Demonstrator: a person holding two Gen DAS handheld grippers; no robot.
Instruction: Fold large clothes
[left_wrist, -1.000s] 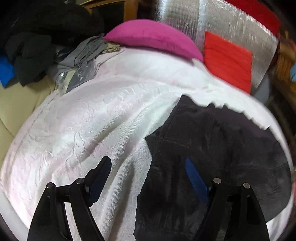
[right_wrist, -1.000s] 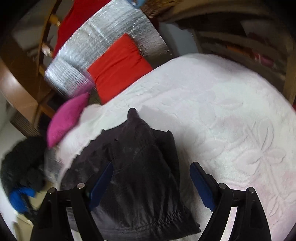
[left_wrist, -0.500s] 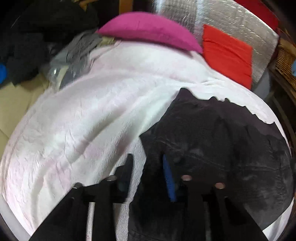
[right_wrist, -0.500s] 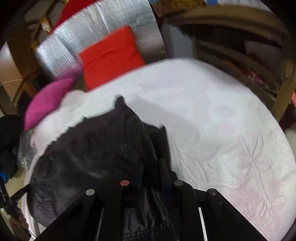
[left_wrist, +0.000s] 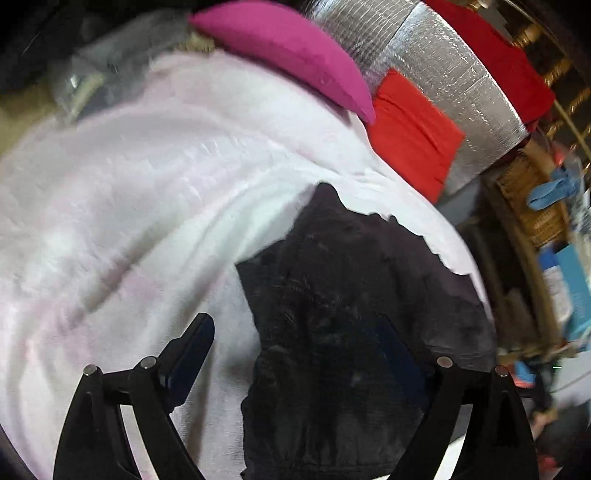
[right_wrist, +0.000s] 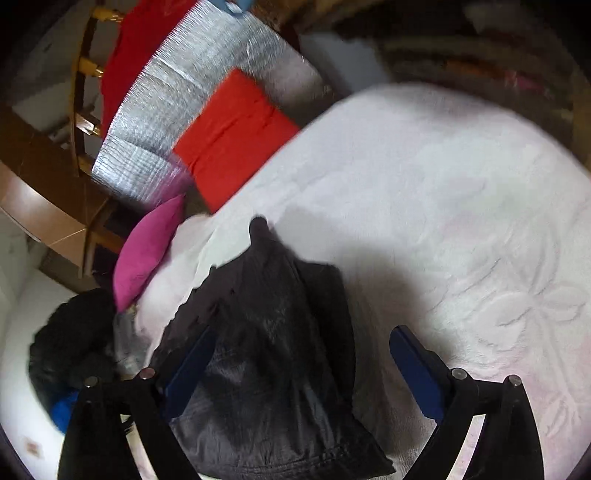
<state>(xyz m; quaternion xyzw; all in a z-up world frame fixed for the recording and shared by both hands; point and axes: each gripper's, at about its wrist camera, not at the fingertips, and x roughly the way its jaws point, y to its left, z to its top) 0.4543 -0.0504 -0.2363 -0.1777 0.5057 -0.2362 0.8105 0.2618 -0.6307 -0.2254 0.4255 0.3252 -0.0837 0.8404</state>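
Hovering over the dark garment (left_wrist: 343, 295), both grippers empty: left gripper (left_wrist: 295, 354) has jaws spread wide, one finger over the white bedspread (left_wrist: 129, 203), the other over dark cloth; right gripper (right_wrist: 306, 369) likewise wide open, straddling the garment's right edge with nothing between the fingers. Garment lies on the bed, toward the near side, bunched into a rough wedge with a peak pointing at the far end; right wrist view shows a stitched hem (right_wrist: 295, 458) along its near edge. Fabric looks thin, soft and limp, slightly shiny, so my read is light but slippery, zero stiffness, will drape and slide when lifted. Best hold is probably on the hem or a seam corner where cloth is doubled, one gripper per corner, pinching deep enough to catch all layers. Risk: catching the textured bedspread along with the cloth, since they lie flush. Fold appears incomplete; outline is ragged on the far edge. Magenta cushion (left_wrist: 288, 48) and red cushion (left_wrist: 413, 136) sit at the far end against a silver foil panel (left_wrist: 454, 81), well apart from the work. Dark clothes pile (right_wrist: 70, 354) off the bed's left side.
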